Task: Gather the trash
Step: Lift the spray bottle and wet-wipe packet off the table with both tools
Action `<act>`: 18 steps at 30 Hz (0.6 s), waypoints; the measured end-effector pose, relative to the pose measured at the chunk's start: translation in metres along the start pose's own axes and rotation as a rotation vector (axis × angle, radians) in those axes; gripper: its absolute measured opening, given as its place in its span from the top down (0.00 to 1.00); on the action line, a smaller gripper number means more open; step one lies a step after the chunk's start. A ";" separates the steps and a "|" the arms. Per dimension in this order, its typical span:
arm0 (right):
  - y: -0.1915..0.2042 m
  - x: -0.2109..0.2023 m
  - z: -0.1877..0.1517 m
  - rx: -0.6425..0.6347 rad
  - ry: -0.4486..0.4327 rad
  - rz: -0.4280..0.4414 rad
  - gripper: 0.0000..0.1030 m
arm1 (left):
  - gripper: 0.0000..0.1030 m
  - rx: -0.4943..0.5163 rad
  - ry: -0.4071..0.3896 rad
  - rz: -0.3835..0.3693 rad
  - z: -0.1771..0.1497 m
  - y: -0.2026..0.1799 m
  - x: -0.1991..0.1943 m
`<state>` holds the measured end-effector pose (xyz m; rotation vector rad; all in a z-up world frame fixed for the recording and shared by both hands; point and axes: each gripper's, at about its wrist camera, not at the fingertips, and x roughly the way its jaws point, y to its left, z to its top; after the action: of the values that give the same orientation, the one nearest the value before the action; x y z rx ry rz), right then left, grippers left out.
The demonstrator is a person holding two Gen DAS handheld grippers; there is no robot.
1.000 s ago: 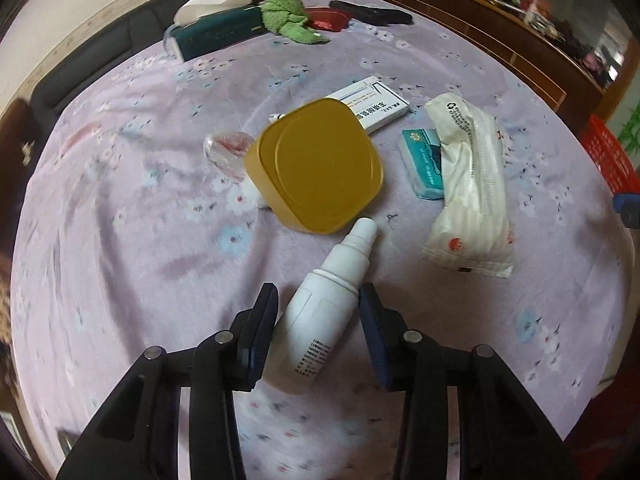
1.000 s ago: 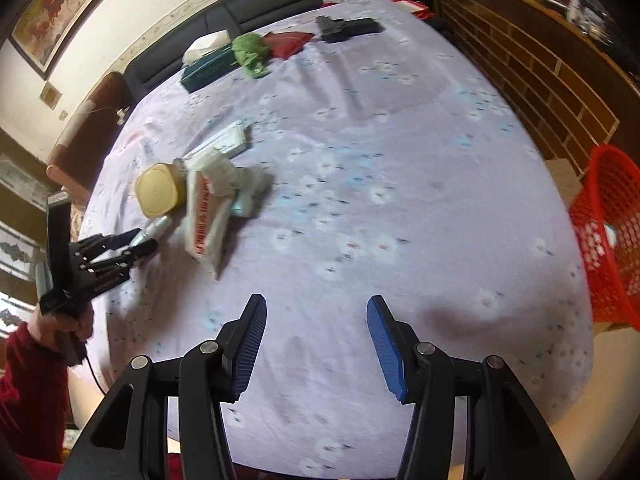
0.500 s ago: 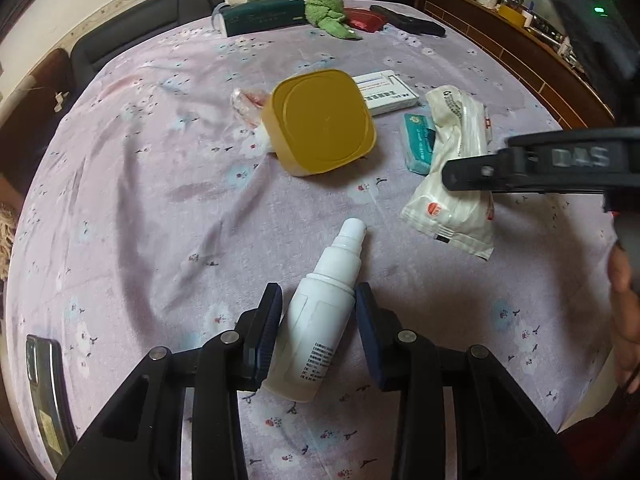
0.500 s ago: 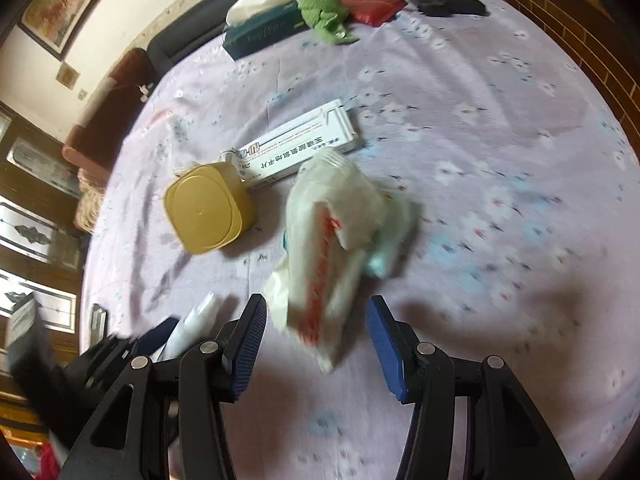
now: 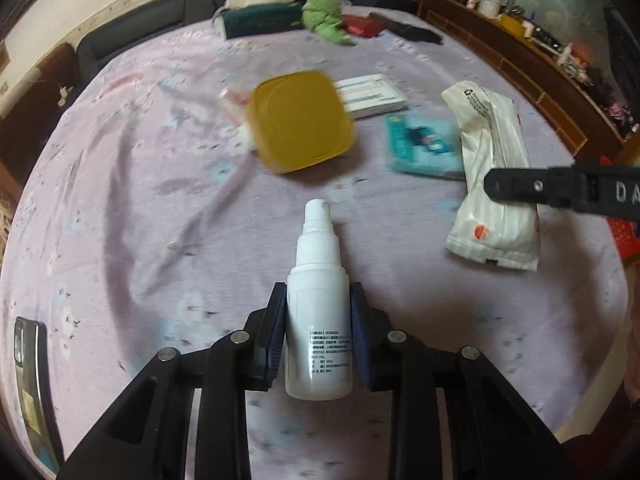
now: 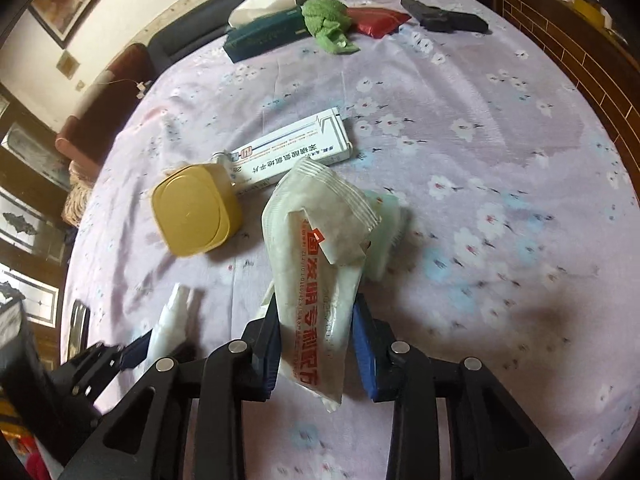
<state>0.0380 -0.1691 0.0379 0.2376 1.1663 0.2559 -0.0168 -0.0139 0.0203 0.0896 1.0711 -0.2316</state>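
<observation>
My left gripper [image 5: 318, 320] is shut on a white spray bottle [image 5: 318, 312], nozzle pointing away, held just above the lilac flowered tablecloth [image 5: 120, 200]. The bottle also shows in the right wrist view [image 6: 170, 328]. My right gripper [image 6: 316, 340] has its pads closed against the near end of a white plastic wrapper with red print [image 6: 320, 264], which lies on the cloth. That wrapper also shows at the right in the left wrist view [image 5: 492, 176], with the right gripper's finger across it.
A yellow square lid [image 6: 196, 210], a white medicine box [image 6: 292, 152] and a teal packet [image 5: 420, 148] lie mid-table. A tissue box [image 6: 260, 36], green cloth [image 6: 328, 20], red pouch [image 6: 378, 20] and black case [image 6: 444, 20] sit at the far edge. A phone [image 5: 28, 376] lies near left.
My left gripper closed on the spray bottle and drew back with it. My right gripper crossed the table to the white wrapper and closed around its near end.
</observation>
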 end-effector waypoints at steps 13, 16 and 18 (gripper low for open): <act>-0.063 -0.072 -0.050 0.025 -0.068 -0.018 0.67 | 0.72 0.069 -0.071 -0.035 0.013 -0.077 -0.029; -0.081 -0.082 -0.056 0.042 -0.077 -0.019 0.67 | 0.72 0.078 -0.079 -0.031 0.015 -0.094 -0.033; -0.091 -0.090 -0.059 0.052 -0.087 -0.020 0.67 | 0.72 0.085 -0.083 -0.030 0.016 -0.104 -0.035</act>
<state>-0.0432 -0.2810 0.0650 0.2801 1.0896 0.1962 -0.0431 -0.1130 0.0633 0.1398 0.9806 -0.3054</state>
